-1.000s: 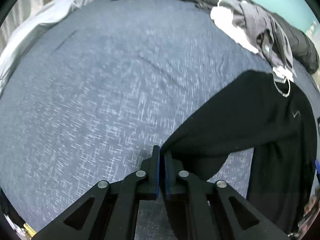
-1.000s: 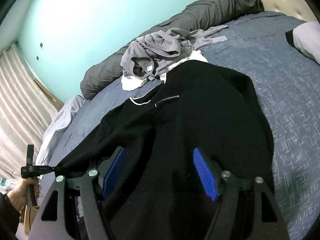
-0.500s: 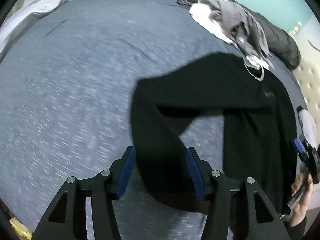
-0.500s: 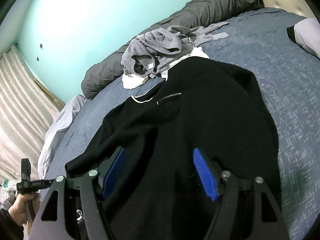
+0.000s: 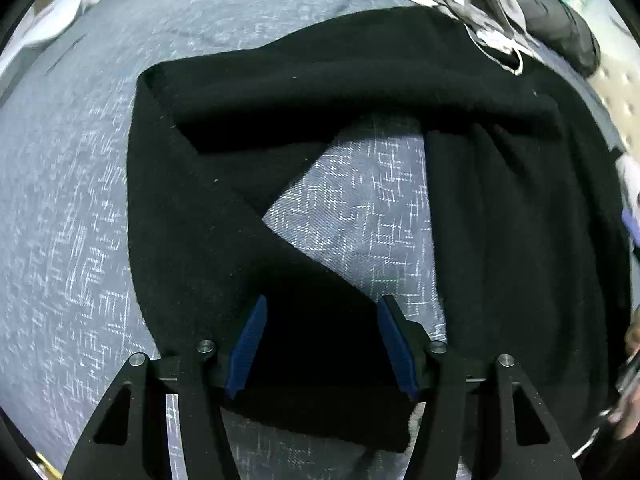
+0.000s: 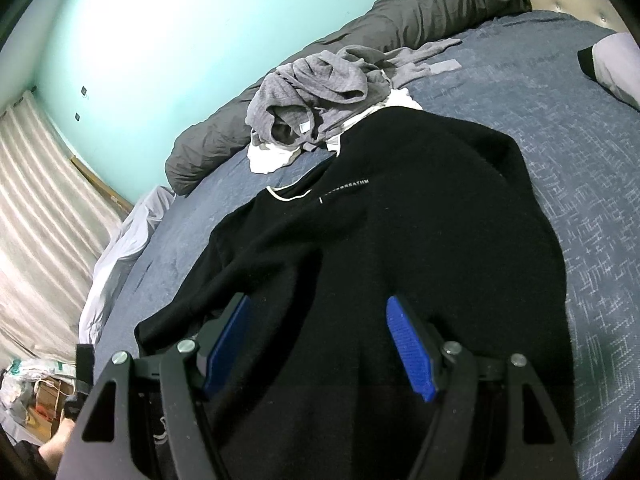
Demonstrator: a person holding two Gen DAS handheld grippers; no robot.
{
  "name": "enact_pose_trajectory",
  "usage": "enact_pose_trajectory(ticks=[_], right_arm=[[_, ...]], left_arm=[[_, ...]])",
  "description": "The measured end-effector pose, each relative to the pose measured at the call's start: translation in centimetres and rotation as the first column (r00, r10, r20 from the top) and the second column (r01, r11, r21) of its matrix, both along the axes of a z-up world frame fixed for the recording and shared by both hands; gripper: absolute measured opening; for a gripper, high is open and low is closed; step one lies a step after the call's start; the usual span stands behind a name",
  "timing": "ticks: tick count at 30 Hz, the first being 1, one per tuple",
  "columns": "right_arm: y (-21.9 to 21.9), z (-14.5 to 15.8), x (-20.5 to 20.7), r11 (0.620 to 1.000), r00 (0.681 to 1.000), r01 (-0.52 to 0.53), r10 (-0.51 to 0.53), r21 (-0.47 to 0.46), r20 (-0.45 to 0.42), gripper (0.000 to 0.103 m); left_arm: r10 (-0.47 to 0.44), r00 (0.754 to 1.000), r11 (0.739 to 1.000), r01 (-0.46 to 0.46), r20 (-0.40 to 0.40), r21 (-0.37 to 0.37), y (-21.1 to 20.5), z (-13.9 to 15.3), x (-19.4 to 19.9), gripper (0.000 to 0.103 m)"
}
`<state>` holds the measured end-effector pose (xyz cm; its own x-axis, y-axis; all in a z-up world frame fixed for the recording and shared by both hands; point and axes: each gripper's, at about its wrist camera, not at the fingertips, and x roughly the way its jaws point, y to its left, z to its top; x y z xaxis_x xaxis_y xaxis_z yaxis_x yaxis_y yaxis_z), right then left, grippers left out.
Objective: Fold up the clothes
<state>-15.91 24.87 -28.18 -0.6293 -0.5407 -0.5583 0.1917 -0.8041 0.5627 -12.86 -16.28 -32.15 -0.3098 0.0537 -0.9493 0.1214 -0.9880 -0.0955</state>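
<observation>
A black sweater (image 6: 420, 220) lies spread on the blue bed cover (image 6: 560, 120), its white-trimmed collar toward a heap of grey and white clothes (image 6: 320, 84). In the left wrist view its body (image 5: 500, 220) runs down the right side, and one sleeve (image 5: 192, 220) is bent back at the elbow, the cuff end lying under my left gripper (image 5: 322, 304). That gripper's jaws are opening; the sleeve shows between the blue pads, which do not press on it. My right gripper (image 6: 318, 300) hovers open over the sweater's lower body, holding nothing.
A rolled dark grey duvet (image 6: 400, 12) lines the far side of the bed. A white pillow (image 6: 616, 64) sits at the right, a pale sheet (image 6: 120, 248) and a curtain (image 6: 40, 220) at the left. A person's hand (image 5: 630, 400) shows at the right edge.
My left gripper, shut on the sleeve end a second ago, has opened and let it go, moving down and closer to the bed. The sleeve now lies bent back. The right gripper stayed still.
</observation>
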Motion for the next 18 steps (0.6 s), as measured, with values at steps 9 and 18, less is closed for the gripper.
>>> enact_pose_trajectory(ticks=[9,18], right_arm=[[-0.1,-0.1,0.1,1.000,1.000,-0.002,0.002,-0.009,0.008,0.071],[0.0,-0.2,0.0,1.000,1.000,0.004,-0.004,-0.019,0.016,0.071]], left_arm=[[-0.018,1.000,1.000,0.018,-0.013,0.009,-1.0,0.8,1.0,0.004],[-0.039,0.999,0.998,0.040,-0.026,0.042,0.5,3.1,2.3,0.010]])
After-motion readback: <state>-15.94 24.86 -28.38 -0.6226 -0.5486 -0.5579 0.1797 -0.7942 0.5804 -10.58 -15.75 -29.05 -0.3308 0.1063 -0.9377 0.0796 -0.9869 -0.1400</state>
